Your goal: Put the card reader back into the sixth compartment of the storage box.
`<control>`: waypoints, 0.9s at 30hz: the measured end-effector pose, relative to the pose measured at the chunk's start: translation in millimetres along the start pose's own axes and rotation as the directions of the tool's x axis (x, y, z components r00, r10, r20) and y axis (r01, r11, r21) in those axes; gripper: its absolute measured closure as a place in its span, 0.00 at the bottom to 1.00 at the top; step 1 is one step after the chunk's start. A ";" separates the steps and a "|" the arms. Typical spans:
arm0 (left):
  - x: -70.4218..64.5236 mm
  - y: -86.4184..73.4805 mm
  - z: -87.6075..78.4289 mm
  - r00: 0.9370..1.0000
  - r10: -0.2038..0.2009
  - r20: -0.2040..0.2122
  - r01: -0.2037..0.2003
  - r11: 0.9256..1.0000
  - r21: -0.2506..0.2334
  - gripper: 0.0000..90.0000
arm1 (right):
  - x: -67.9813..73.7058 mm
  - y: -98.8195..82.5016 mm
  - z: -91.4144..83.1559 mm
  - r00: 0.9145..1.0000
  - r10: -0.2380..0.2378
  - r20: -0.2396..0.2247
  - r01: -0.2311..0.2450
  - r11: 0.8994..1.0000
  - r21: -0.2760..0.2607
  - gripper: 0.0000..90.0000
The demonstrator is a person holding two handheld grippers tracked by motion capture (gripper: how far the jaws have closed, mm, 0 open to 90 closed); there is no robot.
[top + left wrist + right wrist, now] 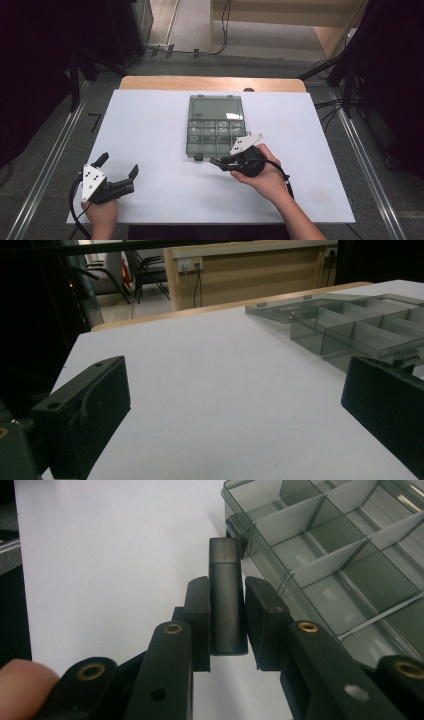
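Dark grey, the small cylinder (228, 597) stands pinched between the pads of the right gripper (227, 625), its far end just short of the near corner latch of the clear compartment box (320, 555). The left gripper (119, 172) rests wide apart with nothing in it, well off to the side on the white desk (150, 125). The hold looks narrow, so a nudge against the box rim could tilt the cylinder out. Counted: one cylinder, one box, two grippers.
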State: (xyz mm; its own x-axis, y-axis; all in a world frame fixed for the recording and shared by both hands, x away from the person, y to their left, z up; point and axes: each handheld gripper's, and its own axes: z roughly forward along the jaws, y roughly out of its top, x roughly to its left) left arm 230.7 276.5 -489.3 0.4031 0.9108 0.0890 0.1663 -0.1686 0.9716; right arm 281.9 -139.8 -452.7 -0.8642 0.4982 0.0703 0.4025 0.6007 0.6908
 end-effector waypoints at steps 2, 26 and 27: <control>0.1 -0.1 -0.1 1.000 -0.001 0.002 0.001 1.000 -0.004 0.00 | -0.3 1.1 -0.4 1.000 0.003 0.003 -0.003 1.000 -0.002 0.79; 0.3 0.0 -0.1 1.000 -0.002 0.003 0.002 1.000 -0.001 0.00 | -8.4 20.2 2.5 1.000 0.004 0.016 -0.004 1.000 -0.001 0.79; 0.4 0.1 -0.1 1.000 -0.003 0.004 0.003 1.000 0.000 0.00 | -8.6 21.3 2.4 1.000 0.003 0.016 -0.003 1.000 -0.001 0.79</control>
State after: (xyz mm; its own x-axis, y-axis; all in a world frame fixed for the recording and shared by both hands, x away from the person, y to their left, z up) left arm 230.8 276.8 -489.2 0.4059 0.9099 0.0858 0.1676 -0.1663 0.9717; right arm 298.7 -129.8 -440.3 -0.8578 0.5103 0.0606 0.4050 0.5987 0.6910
